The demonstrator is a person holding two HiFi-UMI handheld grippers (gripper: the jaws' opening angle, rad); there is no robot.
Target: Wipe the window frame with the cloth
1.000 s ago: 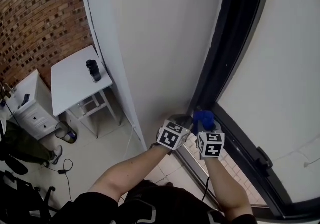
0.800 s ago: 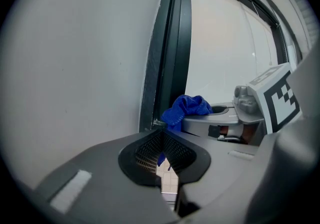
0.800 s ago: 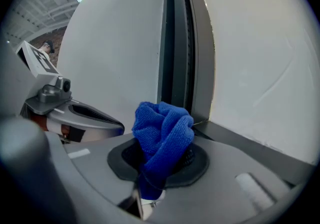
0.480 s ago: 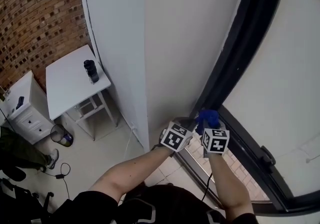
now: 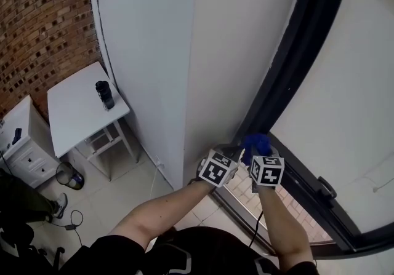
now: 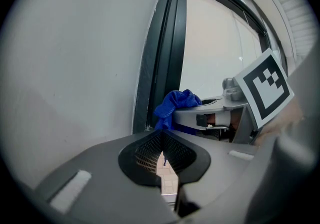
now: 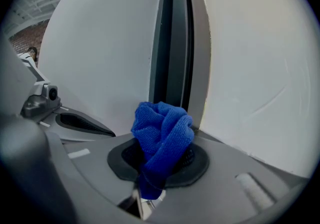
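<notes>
The black window frame (image 5: 289, 64) runs down the wall to a lower corner, then along the sill to the right. My right gripper (image 5: 257, 152) is shut on a bunched blue cloth (image 5: 255, 143), which sticks out of the jaws (image 7: 162, 130) and sits at the foot of the upright frame (image 7: 172, 42). Whether the cloth touches the frame I cannot tell. My left gripper (image 5: 231, 152) is just to the left, beside the right one, with its jaws shut on nothing (image 6: 161, 140). From the left gripper view the cloth (image 6: 177, 103) shows against the frame (image 6: 167, 52).
A white wall pillar (image 5: 184, 52) stands left of the frame. Down on the tiled floor are a white table (image 5: 74, 117) with a dark bottle (image 5: 103, 94), a white cabinet (image 5: 18, 144) and a bin (image 5: 66, 175). A window handle (image 5: 325, 189) sits on the lower frame.
The head view has swung a little to the right. Both grippers stay side by side at the frame's lower corner, the cloth still pinched in the right one.
</notes>
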